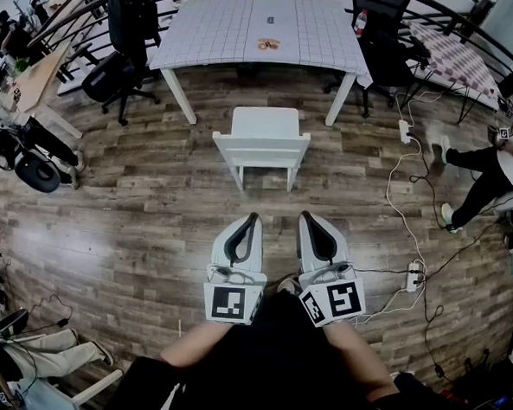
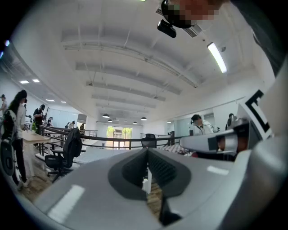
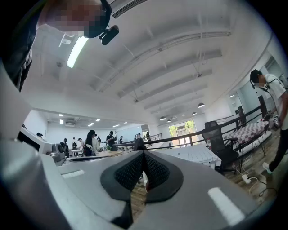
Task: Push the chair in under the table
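I held my left gripper (image 1: 253, 215) and my right gripper (image 1: 306, 215) side by side, pointing at the table (image 1: 215, 33), and the jaws of each were closed tight with nothing in them. The white chair (image 1: 262, 144) stood on the wooden floor (image 1: 135, 201) just on my side of the table, its back turned to me and its seat not under the table top. Both grippers were well back from the table, with the chair between, and neither touched the chair.
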The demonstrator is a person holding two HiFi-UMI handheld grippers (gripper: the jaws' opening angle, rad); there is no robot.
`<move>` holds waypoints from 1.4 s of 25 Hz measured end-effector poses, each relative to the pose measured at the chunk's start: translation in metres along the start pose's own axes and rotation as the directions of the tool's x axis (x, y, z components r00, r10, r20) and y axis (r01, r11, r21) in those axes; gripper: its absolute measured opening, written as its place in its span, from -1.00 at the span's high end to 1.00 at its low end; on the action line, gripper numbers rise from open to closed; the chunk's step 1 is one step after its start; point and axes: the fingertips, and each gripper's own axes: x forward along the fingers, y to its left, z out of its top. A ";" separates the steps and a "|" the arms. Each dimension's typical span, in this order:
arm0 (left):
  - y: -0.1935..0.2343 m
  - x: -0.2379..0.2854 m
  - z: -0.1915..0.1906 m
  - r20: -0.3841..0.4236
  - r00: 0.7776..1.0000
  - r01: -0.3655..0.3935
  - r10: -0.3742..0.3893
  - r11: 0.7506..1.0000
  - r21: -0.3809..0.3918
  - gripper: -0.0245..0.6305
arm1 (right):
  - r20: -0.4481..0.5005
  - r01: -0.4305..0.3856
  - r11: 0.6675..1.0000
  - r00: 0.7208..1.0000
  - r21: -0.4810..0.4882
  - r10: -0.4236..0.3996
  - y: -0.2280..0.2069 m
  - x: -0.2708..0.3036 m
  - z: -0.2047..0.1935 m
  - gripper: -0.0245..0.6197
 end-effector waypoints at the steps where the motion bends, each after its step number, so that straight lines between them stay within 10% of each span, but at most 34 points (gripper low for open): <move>1: -0.001 0.004 0.002 0.008 1.000 0.001 -0.001 1.000 -0.003 0.90 | 0.003 0.001 1.000 1.000 -0.003 -0.001 -0.003 0.001 0.002 0.93; 16: 0.006 0.010 -0.035 -0.040 0.992 -0.123 0.123 0.992 0.006 0.90 | 0.001 -0.018 1.000 1.000 -0.002 0.018 -0.063 -0.028 -0.016 0.93; 20: 0.007 0.020 -0.044 -0.058 0.994 -0.093 0.094 0.996 0.016 0.90 | 0.008 -0.024 0.989 1.000 -0.143 0.025 -0.058 -0.020 -0.015 0.93; 35: 0.085 0.128 -0.046 -0.016 0.999 -0.033 0.033 0.999 -0.027 0.90 | -0.107 -0.012 0.991 0.994 -0.133 -0.003 -0.088 0.107 -0.038 0.93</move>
